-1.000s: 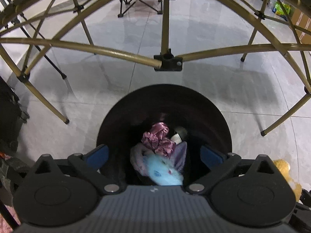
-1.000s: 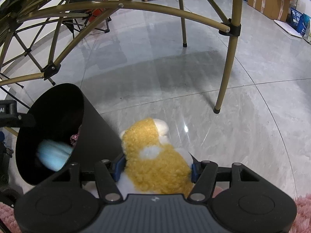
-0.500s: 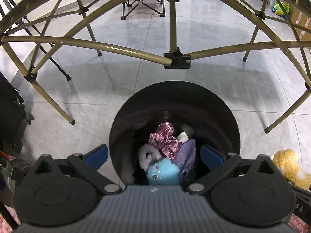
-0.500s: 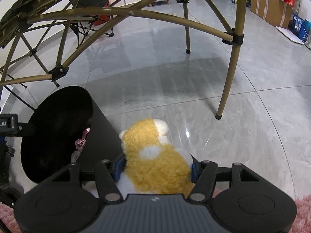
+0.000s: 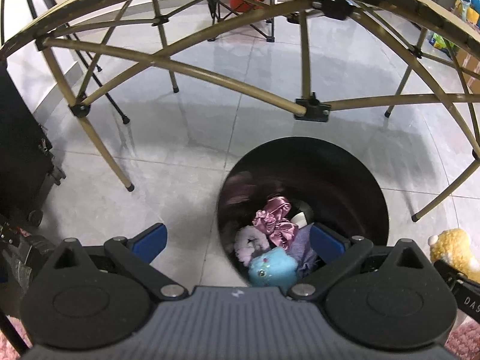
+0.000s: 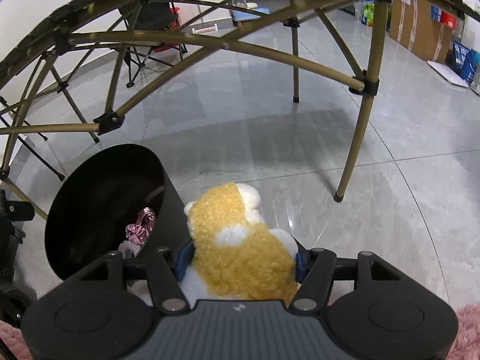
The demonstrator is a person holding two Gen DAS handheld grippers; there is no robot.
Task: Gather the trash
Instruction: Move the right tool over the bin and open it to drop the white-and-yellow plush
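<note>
Left gripper (image 5: 237, 241) spread wide, holding nothing, angled down over the near rim of the round black bin (image 5: 372, 180); blue plush toy (image 5: 273, 267) and pink satin scrunchie (image 5: 274, 220) lie inside. Right gripper (image 6: 240, 259) clamps the yellow-and-white curly plush toy (image 6: 240, 249) just right of the bin. Toy's underside hidden, probably off the floor.

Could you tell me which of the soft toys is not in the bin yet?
The yellow plush, clamped in the right gripper beside the black bin.

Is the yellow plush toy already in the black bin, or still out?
Out. The yellow plush toy sits clamped in the right gripper, beside the black bin, not over its opening.
</note>
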